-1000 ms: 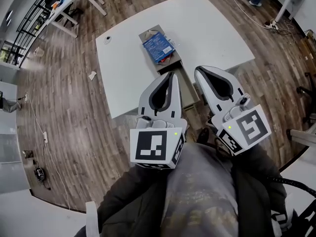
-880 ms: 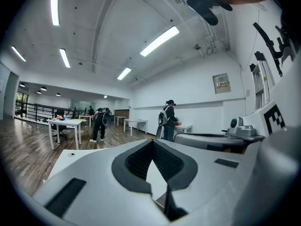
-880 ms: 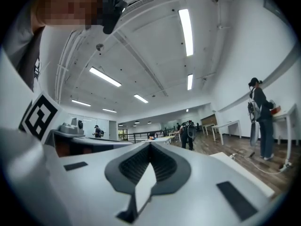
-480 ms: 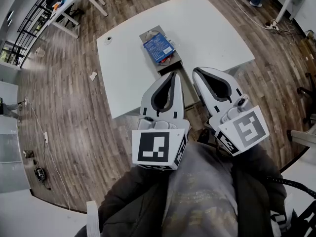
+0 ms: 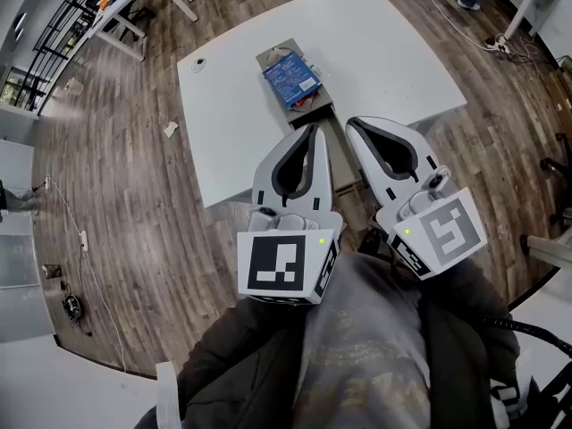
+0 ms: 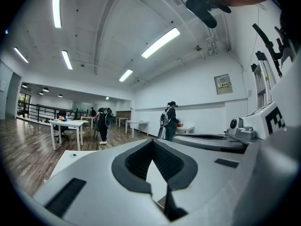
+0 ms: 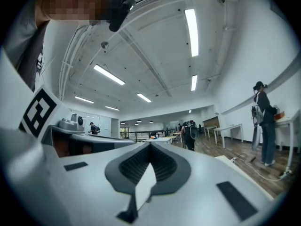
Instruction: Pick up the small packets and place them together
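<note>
Fingers of the left gripper [image 5: 310,134] and right gripper [image 5: 352,125] are pressed together, empty, well above the white counter [image 5: 384,43]. On it, a blue rectangular packet [image 5: 290,75] lies on a brown cardboard tray [image 5: 269,60]; best to spread one pair first, then descend squarely.

white table [image 5: 384,52] holds cardboard tray [image 5: 315,114], small disc [image 5: 198,63] perhaps

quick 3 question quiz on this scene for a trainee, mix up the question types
1. True or false: the blue packet lies on the cardboard box on the white table.
2. Left gripper and right gripper: which holds a packet? A left, B right, C neither.
3. Fill in: both grippers' jaws are ____.

Key: 1 true; 2 C; 3 shut.
</note>
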Demonstrator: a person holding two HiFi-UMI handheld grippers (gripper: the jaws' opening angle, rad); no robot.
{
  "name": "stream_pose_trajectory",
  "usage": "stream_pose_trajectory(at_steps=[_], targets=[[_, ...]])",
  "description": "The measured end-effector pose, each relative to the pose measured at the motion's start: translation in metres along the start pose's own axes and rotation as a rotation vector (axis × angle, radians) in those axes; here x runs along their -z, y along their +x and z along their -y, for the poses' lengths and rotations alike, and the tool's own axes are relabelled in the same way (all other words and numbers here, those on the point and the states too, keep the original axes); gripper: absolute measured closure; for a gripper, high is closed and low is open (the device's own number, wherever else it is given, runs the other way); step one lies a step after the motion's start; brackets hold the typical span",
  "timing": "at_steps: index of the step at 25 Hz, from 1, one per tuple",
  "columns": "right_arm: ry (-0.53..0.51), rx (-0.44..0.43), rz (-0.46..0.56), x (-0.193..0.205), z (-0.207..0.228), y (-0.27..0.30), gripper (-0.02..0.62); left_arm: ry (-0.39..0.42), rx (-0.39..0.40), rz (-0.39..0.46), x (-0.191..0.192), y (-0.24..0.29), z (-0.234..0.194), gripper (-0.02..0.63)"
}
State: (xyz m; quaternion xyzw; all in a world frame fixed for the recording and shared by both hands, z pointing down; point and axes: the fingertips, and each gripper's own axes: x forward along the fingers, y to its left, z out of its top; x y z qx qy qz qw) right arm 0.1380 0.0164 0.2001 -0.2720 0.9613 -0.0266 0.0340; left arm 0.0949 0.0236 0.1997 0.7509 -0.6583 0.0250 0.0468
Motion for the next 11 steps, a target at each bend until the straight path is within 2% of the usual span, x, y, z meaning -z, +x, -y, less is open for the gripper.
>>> stream_pose_trajectory(at_steps=[6, 11], targets=[[-0.003, -0.011, -0.009, 0.005, -0.001, 0.004, 0.589, -0.005, 0.003, -0.007, 0.004, 0.001, -0.001, 0.603], [0.003, -0.058, 0.002, 0.008, -0.009, 0.015, 0.589, 0.002, -0.037, -0.010, 0.006, -0.002, -0.013, 0.603]])
